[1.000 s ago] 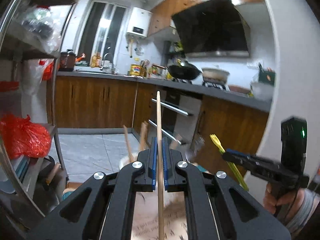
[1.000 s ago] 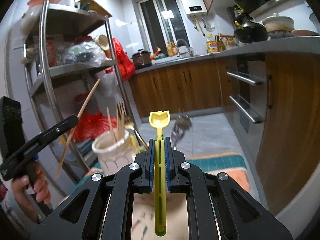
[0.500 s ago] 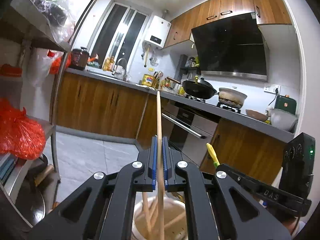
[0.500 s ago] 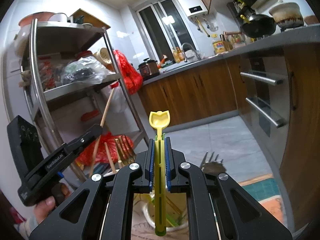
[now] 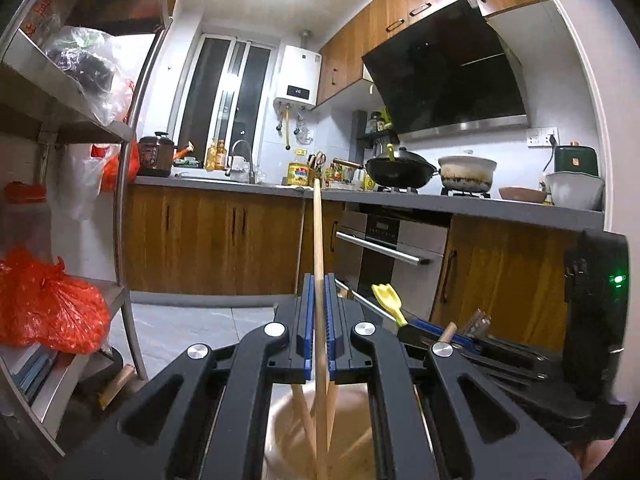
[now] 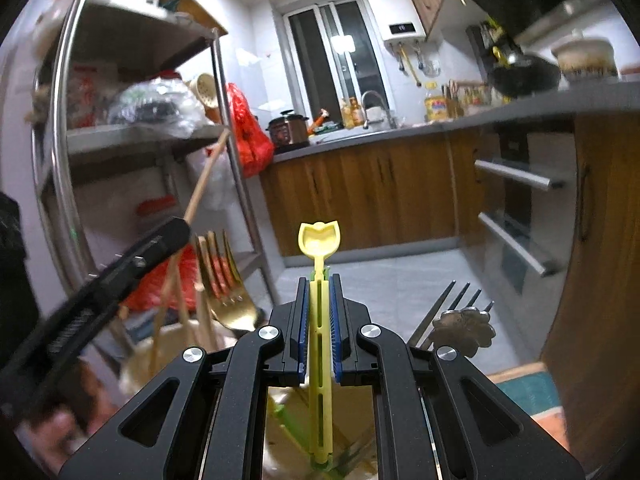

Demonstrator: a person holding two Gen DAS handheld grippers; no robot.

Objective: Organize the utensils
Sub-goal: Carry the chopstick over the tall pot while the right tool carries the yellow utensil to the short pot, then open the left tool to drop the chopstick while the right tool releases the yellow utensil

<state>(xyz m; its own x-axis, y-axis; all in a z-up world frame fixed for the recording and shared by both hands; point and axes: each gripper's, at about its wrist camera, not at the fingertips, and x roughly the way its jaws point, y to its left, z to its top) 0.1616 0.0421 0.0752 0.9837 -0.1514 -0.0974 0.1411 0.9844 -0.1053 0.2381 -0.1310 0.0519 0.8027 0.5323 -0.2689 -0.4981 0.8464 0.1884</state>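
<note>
The left gripper (image 5: 319,328) is clamped on a wooden chopstick (image 5: 318,236), which stands nearly upright between the blue pads; its lower end dips into the pale utensil holder (image 5: 352,436) below, where other wooden sticks already lean. The right gripper (image 6: 319,332) is closed narrowly on a yellow plastic utensil (image 6: 320,240) with a small scoop-shaped head, held upright by its slotted handle, its foot hanging over the holder's mouth (image 6: 140,364).

A gold fork (image 6: 228,280) and more sticks stand at the holder's left side in the right wrist view. A dark metal fork (image 6: 452,312) with a flower-shaped end shows to the right, but whether it sits in the holder cannot be told.

The chopstick looks light, stiff and smooth. Pinched about mid-length, it could pivot or slide between the pads if its tip catches on the sticks already inside, so a grip nearer the upper half would probably leave more length to guide in.

The yellow utensil seems very light and slightly flexible. Its slotted handle gives the pads edges to bite on, and a hard squeeze is likely unnecessary.

Both pieces should drop freely once released, provided their lower ends are inside the rim.
</note>
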